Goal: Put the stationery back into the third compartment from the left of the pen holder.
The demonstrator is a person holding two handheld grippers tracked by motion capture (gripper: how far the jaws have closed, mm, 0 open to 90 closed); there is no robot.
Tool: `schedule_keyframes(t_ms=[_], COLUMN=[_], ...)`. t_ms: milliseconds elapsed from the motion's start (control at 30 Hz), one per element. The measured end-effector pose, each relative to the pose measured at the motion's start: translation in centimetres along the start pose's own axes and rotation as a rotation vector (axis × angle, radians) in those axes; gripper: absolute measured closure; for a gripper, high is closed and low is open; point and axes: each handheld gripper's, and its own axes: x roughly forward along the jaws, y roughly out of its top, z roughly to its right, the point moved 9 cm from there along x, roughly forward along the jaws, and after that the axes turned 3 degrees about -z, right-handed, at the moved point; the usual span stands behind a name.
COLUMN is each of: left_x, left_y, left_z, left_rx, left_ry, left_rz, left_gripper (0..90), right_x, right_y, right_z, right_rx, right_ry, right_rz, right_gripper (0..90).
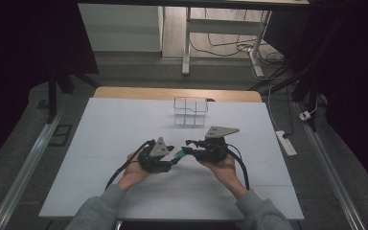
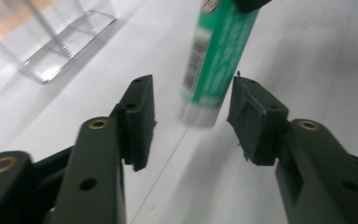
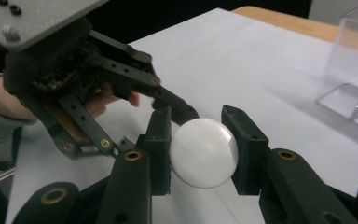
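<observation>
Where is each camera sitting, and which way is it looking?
High view: above the person's side, looking forward and down on the white table; forearms, hands and both grippers show.
Left gripper view: rides the left gripper, looking along its open jaws at the green glue stick.
Right gripper view: rides the right gripper, its jaws clamping the stick's white end; a hand shows.
Shared: all three show the clear box.

White tabletop (image 1: pixel 124 143) over a wooden table edge (image 1: pixel 177 93) at twelve o'clock. Grey carpeted floor (image 1: pixel 139 72) all around. Beyond, toward twelve, a white-legged desk frame (image 1: pixel 188 43) with loose cables (image 1: pixel 230 48) under it. At three o'clock, a white power strip (image 1: pixel 286 143) on the floor. Metal rails (image 1: pixel 24 167) along nine and three. Dark curtains (image 1: pixel 24 43) at both sides; dim light overall.
</observation>
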Motion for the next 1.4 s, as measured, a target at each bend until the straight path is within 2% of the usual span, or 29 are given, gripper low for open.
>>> schedule_keyframes(t_ms=[167, 367, 500, 567, 700, 867, 1100, 1233, 1400], left_x=[-0.9, -2.5, -4.2, -5.0, -6.3, -7.7, -8.5, -8.8, -9.2], left_y=[-0.6, -2.2, -3.8, -4.7, -6.4, -8.0, -10.0, -11.2, -11.9], left_z=[-0.5, -0.9, -1.4, -1.8, -2.5, -3.2, -3.6, -3.9, -4.4], left_rx=[-0.025, -0.031, -0.058, -0.069, -0.128, -0.187, -0.221, -0.245, -0.273], left_ry=[-0.002, 0.022, 0.041, 0.063, 0.078, 0.098, 0.108, 0.114, 0.123], left_rz=[-0.011, -0.037, -0.049, -0.062, -0.057, -0.048, -0.064, -0.072, -0.059], left_gripper=[43.2, 40.4, 39.3, 39.1, 38.1, 37.5, 37.1, 37.0, 36.1], right_x=[-1.1, -2.5, -3.3, -3.7, -4.2, -4.5, -4.8, -4.3, -3.4], right_y=[0.4, 1.0, 1.5, 1.9, 2.7, 3.9, 5.8, 6.6, 7.5], right_z=[1.0, 2.4, 3.2, 3.6, 4.4, 5.7, 8.2, 9.7, 11.5], right_rx=[-0.004, 0.002, 0.000, 0.000, 0.000, 0.020, 0.051, 0.064, 0.082], right_ry=[-0.050, -0.115, -0.157, -0.172, -0.200, -0.231, -0.298, -0.326, -0.354], right_rz=[0.021, 0.058, 0.080, 0.092, 0.105, 0.126, 0.158, 0.150, 0.142], right_gripper=[64.1, 64.1, 64.1, 64.1, 64.1, 64.0, 64.1, 64.1, 64.1])
